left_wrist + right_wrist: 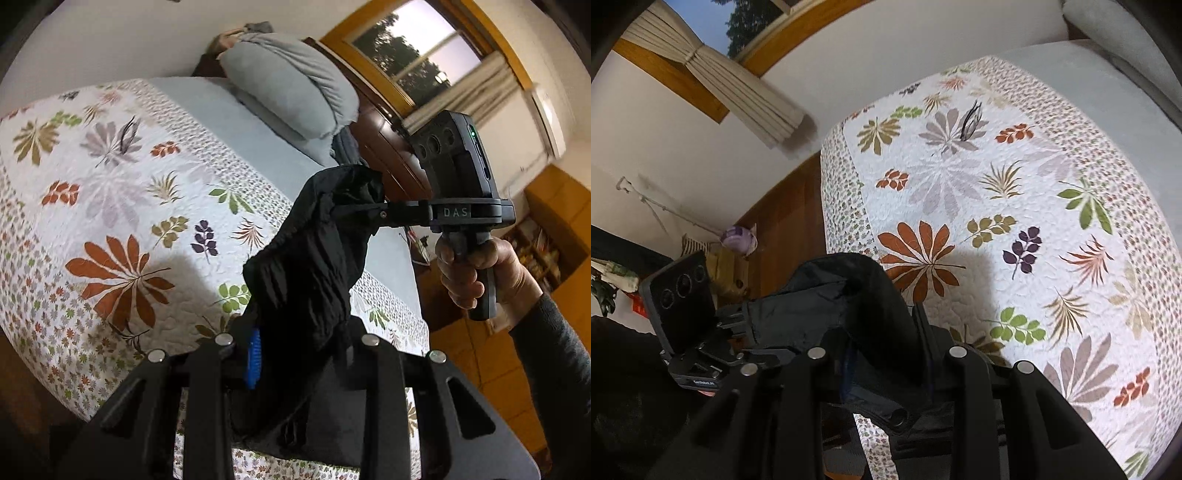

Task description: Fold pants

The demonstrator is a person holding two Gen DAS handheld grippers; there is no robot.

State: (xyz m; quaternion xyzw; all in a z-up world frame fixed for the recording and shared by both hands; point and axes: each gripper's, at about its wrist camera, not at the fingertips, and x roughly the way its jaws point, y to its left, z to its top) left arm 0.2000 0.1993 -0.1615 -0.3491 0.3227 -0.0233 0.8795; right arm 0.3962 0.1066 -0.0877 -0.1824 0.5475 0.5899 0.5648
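The black pants (314,258) hang bunched in the air above the floral quilt (110,184), stretched between both grippers. My left gripper (291,354) is shut on one part of the pants; a blue pad (253,358) shows beside the cloth. My right gripper (354,212) comes in from the right and is shut on another part of the pants. In the right wrist view the pants (849,306) drape over my right gripper (886,354), and the left gripper (753,325) grips them at the left.
A grey pillow (288,85) lies at the head of the bed by a wooden headboard (391,147). A window with curtains (461,85) is behind. A wooden bed frame (783,221) and a nightstand with small objects (735,258) stand at the left.
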